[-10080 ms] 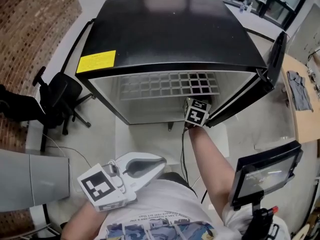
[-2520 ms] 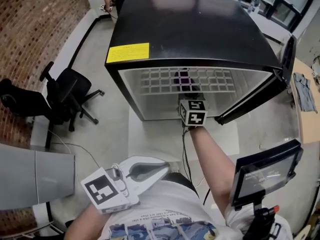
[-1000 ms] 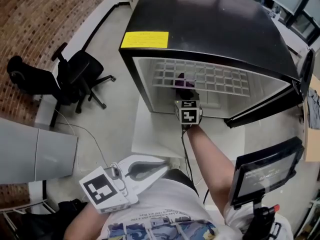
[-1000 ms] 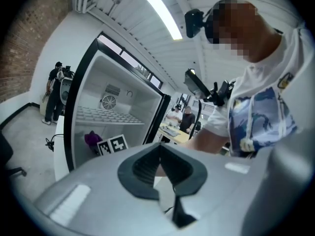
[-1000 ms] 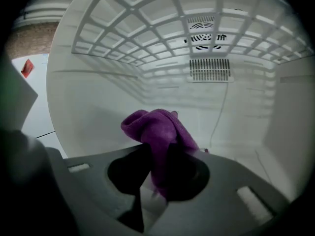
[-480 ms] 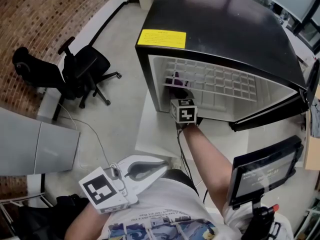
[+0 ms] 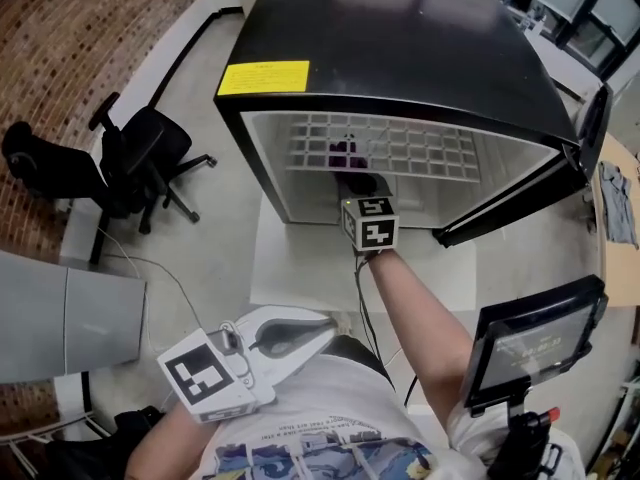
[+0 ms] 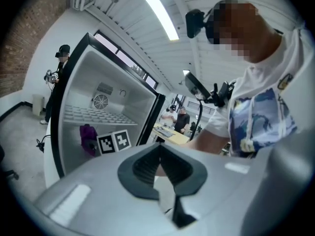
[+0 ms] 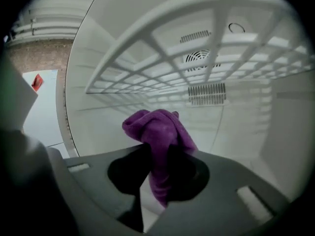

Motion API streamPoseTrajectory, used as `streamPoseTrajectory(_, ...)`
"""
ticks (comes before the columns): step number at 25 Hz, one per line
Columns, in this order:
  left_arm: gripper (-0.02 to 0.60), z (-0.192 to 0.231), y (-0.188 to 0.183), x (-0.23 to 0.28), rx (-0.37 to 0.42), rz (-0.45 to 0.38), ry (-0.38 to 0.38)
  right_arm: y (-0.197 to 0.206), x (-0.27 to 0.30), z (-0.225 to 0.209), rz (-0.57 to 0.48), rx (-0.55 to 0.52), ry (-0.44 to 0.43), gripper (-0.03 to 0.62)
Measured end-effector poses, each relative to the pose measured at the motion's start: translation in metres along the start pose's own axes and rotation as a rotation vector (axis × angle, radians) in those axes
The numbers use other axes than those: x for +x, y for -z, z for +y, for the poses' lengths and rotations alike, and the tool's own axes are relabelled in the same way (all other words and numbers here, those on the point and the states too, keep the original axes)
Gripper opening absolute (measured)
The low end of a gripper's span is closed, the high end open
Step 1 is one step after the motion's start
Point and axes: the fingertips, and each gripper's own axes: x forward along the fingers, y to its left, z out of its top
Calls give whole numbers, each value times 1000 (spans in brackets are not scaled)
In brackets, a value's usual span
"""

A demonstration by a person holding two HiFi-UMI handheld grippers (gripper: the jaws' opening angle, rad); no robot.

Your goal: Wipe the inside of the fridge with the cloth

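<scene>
My right tongs (image 9: 158, 178) pinch the purple cloth (image 9: 157, 127) inside the fridge (image 7: 400, 48), under the wire shelf (image 9: 147, 77), left of its middle. I'd press the wad flat against a wall and sweep slowly (grip firm). My left tongs (image 8: 160, 165) are pressed together, empty.

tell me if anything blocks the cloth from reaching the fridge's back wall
Nothing visible does. The right gripper holds the purple cloth inside the fridge, under the wire shelf. The space from it to the back wall looks open; the shelf sits above, not across the path.
</scene>
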Motion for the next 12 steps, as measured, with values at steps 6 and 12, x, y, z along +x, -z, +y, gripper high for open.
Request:
streamPoseTrajectory(6,5,-24,-9,30,-22,18,134,1,-56,-81,-2,-34,218,80)
streamPoseTrajectory(12,5,-35,-7,50,-20,52,203,16,-88,-135,45,-80,393,80)
